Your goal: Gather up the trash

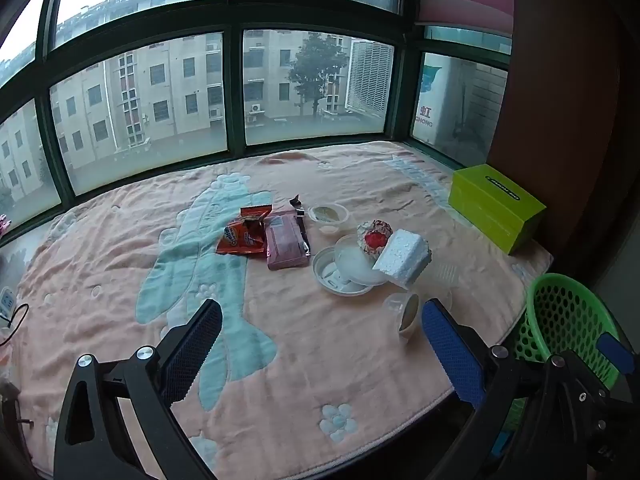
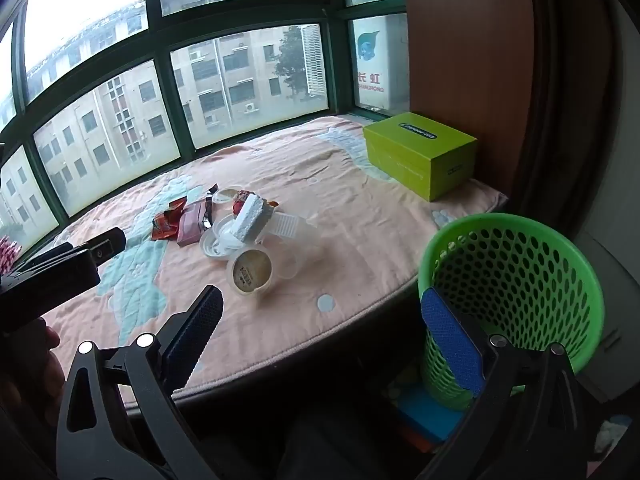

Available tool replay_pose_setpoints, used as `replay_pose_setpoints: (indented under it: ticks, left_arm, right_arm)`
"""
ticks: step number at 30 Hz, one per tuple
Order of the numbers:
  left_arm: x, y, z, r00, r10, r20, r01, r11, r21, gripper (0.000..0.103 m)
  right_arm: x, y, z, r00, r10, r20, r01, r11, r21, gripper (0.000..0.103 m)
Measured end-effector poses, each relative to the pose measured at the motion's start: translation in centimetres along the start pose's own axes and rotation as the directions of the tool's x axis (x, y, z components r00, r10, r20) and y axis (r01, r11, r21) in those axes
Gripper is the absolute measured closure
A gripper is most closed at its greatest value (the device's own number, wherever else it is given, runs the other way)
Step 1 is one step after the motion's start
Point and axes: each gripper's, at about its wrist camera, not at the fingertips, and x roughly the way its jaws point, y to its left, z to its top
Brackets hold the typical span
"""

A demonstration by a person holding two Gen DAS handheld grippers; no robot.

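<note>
Several crumpled wrappers [image 1: 245, 236], cups, one foam block [image 1: 402, 257].

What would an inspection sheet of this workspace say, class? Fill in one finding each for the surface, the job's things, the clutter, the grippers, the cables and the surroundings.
Surface: pink blanket with a teal pattern, spread along the window.
Job's things: orange wrapper, pink packet, white foam block, white lids, clear cup lying on its side; green mesh basket stands off the blanket's right edge.
Clutter: yellow-green box at the far right, not trash by its look.
Grippers: left gripper open, empty; right gripper open, empty.
Cables: black cable at the left edge.
Surroundings: green-framed window, buildings outside.
</note>
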Motion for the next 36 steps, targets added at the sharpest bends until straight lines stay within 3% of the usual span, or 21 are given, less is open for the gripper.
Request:
replay_pose_setpoints:
  ticks: [36]
  left_arm:
    - [1.4, 0.6, -0.5, 0.998, -0.005, -0.056, 0.003, 1.0, -0.023, 0.006]
  right_arm:
    - [0.6, -0.3, 0.0, 1.0, -0.004, -0.022, 0.005, 1.0, 0.013, 0.005]
